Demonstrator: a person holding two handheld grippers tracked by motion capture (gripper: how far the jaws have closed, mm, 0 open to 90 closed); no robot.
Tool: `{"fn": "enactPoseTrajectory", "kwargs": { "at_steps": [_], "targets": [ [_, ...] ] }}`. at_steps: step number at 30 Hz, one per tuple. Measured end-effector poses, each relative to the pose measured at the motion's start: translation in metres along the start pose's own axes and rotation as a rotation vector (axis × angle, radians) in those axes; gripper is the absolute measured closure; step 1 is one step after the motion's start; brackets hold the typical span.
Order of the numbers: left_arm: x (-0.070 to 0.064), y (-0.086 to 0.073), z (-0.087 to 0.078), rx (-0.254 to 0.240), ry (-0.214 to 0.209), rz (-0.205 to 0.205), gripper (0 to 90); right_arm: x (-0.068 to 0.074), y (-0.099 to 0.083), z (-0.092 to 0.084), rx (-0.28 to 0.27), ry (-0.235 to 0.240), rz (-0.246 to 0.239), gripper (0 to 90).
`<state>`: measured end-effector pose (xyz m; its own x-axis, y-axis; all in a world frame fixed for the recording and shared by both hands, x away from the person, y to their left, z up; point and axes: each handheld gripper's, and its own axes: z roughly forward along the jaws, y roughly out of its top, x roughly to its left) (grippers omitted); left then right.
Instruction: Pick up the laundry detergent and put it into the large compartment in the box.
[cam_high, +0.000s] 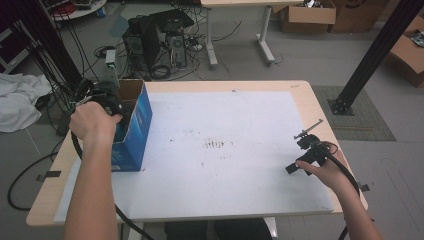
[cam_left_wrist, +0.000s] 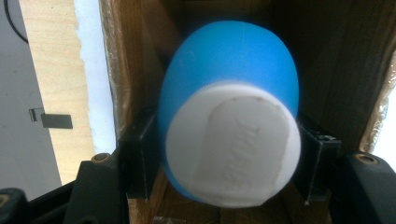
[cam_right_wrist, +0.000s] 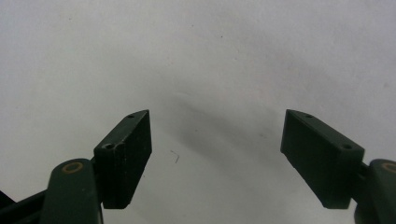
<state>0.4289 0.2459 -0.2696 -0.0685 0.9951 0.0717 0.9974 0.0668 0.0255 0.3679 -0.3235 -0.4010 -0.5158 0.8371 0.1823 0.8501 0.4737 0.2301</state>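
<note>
Left gripper pinches a blue-and-white egg-shaped object inside the blue cardboard box at table's 9 o'clock. Right gripper at 3 o'clock, jaws spread over white mat

From above our side of the surface, the high view looks forward and down, taking in the whole top and the floor beyond. The left gripper view sits very close inside the blue box, facing a blue-and-white object. The right gripper view looks down at close range on the white sheet, shared with the high view.
</note>
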Motion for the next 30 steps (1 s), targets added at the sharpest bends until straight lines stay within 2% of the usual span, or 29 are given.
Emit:
{"fn": "enactPoseTrajectory", "kwargs": {
  "at_steps": [11, 30],
  "targets": [
    [-0.0007, -0.0002, 0.0001, 0.0, -0.004, 0.001, 37.0, -0.0007, -0.0006, -0.0015, 0.002, -0.004, -0.003, 24.6],
    [-0.0079, 0.0, -0.001, 0.007, 0.028, 0.014, 36.8, -0.0002, -0.0004, -0.0012, -0.004, 0.0, -0.006, 24.7]
  ]
}}
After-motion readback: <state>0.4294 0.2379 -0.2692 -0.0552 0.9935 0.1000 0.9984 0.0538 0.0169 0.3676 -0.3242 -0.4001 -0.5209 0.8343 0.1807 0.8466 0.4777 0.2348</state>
